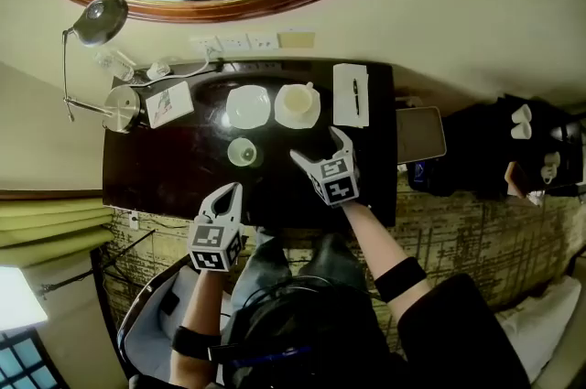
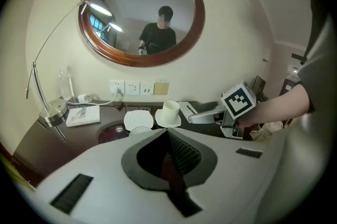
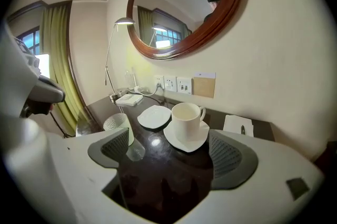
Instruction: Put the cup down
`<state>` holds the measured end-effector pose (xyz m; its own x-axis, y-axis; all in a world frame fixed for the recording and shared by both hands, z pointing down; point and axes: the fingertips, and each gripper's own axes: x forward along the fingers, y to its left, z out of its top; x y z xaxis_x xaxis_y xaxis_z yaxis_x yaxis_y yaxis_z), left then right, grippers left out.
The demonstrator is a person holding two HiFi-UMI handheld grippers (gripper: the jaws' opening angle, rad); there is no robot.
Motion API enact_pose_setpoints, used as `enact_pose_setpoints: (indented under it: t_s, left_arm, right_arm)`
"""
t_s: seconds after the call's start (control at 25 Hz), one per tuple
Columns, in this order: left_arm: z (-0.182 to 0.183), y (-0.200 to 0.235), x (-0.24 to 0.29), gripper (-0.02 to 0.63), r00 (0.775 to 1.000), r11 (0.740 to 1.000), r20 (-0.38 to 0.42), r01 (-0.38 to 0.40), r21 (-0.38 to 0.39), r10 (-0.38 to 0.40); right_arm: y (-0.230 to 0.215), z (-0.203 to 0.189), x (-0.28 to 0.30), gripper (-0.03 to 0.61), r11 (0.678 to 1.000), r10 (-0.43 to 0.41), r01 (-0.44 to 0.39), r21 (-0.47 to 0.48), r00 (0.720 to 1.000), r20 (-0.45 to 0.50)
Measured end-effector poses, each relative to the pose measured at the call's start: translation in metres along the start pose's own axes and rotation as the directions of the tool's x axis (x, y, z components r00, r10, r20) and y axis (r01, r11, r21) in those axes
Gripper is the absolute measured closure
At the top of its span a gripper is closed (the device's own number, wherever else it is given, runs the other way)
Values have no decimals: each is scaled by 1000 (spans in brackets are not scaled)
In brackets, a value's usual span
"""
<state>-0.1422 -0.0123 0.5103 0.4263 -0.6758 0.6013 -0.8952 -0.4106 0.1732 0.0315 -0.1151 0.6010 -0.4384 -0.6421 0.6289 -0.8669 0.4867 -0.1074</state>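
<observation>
Dark counter (image 1: pixel 165 167) set against the wall, seen from above, L to R. Far L: desk lamp (image 1: pixel 121 108) w/ round base on the counter and shade on a thin bent arm; just beside the base, a booklet (image 1: pixel 169 103) lying flat. Near edge, L of ctr: left hand-held gripper (image 1: pixel 233 189), jaws fully together w/ nothing btw. them, tips over the counter's front part, well apart from every item. Ctr: ribbed glass (image 1: pixel 242 152), upright, on the person's side; behind it, toward the wall, an empty saucer (image 1: pixel 248 106). Just R of that: cup (image 1: pixel 297 102), white, upright, seated on the cup's saucer (image 1: pixel 312 119) on the wall side of the counter; whether the two saucers' rims touch cannot be told. Handle points R in the right gripper view. Right hand-held gripper (image 1: pixel 317 145): jaws spread wide, holding nothing; neither pad on the cup, which stands just ahead of the gap w/ bare counter btw. the jaws and its saucer. The glass sits just beyond this gripper's L jaw. R end: notepad (image 1: pixel 351 94) w/ a pen (image 1: pixel 355 92) on top, beside the cup's saucer. On the wall above: oval wood-framed mirror (image 1: pixel 220 10).
</observation>
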Motion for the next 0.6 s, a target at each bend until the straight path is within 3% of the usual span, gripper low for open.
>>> enact_pose_setpoints:
  t_s: [0.16,0.6]
  left_arm:
    - [1,3,16,613,1000,1000,-8,-6,22,6]
    - [-7,7,44,613,1000,1000,-21,0,25,1]
  right_arm:
    - [-12,21,29,55,1000,-20,20,22,1000,8]
    - [-42,34,105,44,999,-34,34,16,999,1]
